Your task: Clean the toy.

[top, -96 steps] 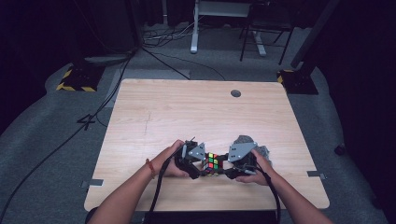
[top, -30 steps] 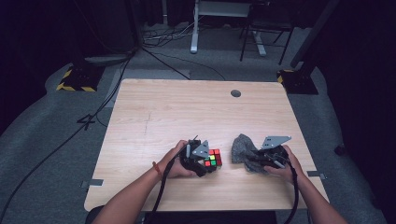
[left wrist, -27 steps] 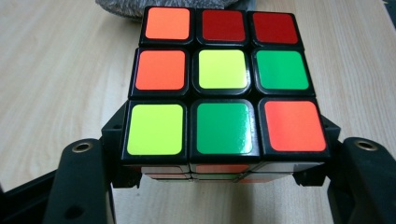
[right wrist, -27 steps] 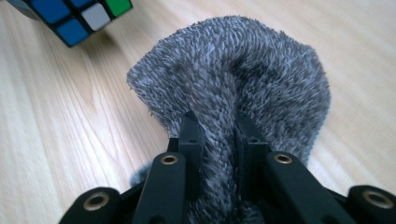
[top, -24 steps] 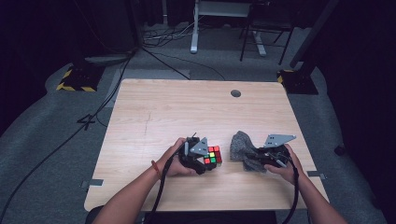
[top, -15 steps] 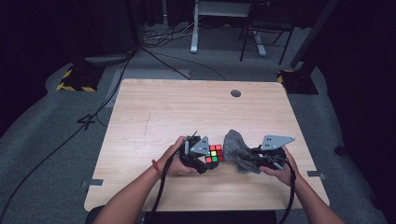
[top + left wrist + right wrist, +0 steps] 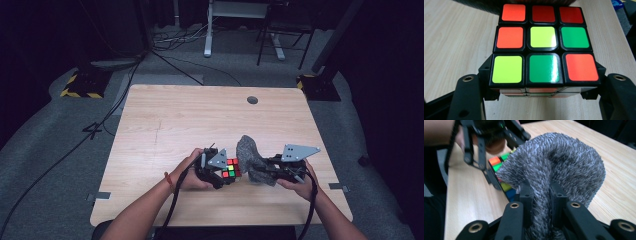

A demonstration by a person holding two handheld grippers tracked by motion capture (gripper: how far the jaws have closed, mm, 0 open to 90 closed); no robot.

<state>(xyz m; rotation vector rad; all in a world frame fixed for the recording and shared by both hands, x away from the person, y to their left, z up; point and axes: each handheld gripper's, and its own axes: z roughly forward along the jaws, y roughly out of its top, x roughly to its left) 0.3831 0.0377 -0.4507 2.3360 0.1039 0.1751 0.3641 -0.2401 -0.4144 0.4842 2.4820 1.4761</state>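
A scrambled puzzle cube (image 7: pixel 231 168) with red, green, yellow and orange tiles sits near the table's front edge, and my left gripper (image 7: pixel 218 172) is shut on it. In the left gripper view the cube (image 7: pixel 543 47) is clamped between the two black jaws at its lower corners. My right gripper (image 7: pixel 265 169) is shut on a grey fuzzy cloth (image 7: pixel 250 157), pinched between its jaws in the right gripper view, where the cloth (image 7: pixel 559 167) bulges up and presses against the cube (image 7: pixel 499 163). The left gripper (image 7: pixel 486 147) holds that cube from the far side.
The light wooden table (image 7: pixel 200 120) has a round cable hole (image 7: pixel 252 100) near its far edge. Cables trail from both grippers off the front edge. Desk legs and cables stand on the grey floor beyond the table.
My right gripper, holding the grey cloth, has moved left from a spot apart from the cube until the cloth touches the cube. The left gripper kept the cube nearly in place.
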